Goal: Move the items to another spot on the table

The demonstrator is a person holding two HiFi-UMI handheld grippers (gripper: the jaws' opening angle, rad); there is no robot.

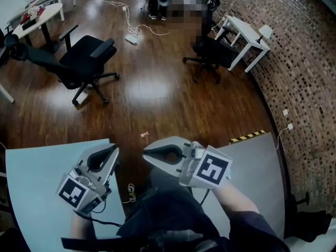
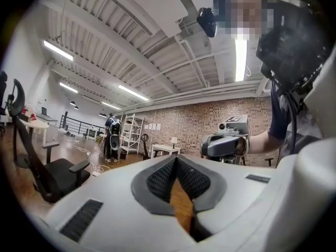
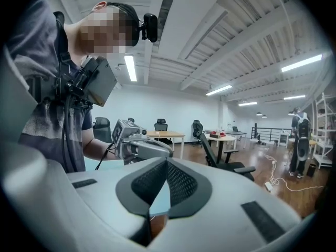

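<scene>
Check the left gripper [image 2: 177, 159]: clenched, pads pressed together, nothing grasped. Check the right gripper [image 3: 166, 163]: likewise clenched and empty, tipped slightly downward. In the head view, find both held near each other over the wooden floor [image 1: 157, 98], in the gap between the light blue table [image 1: 37, 182] and the grey table [image 1: 257, 164], each within the other's camera view.

Locate the items first. None visible in any view: not on the visible parts of either table, not between either pair of jaws. Treat the step in hand as search and approach, judged from this; no grasp yet begun.

Procedure, as a recommendation:
1. Turn head and grippers toward a table top until an item comes into sight.
2. Release the jaws fully before descending. Clenched jaws would probably only shove an item aside.
3. Bring one pad to each side of the item, centred, then close.
4. Separate the two grippers before reaching, to avoid knocking one against the other.
5. Choose the destination spot on a bare part of the table before lifting.
</scene>
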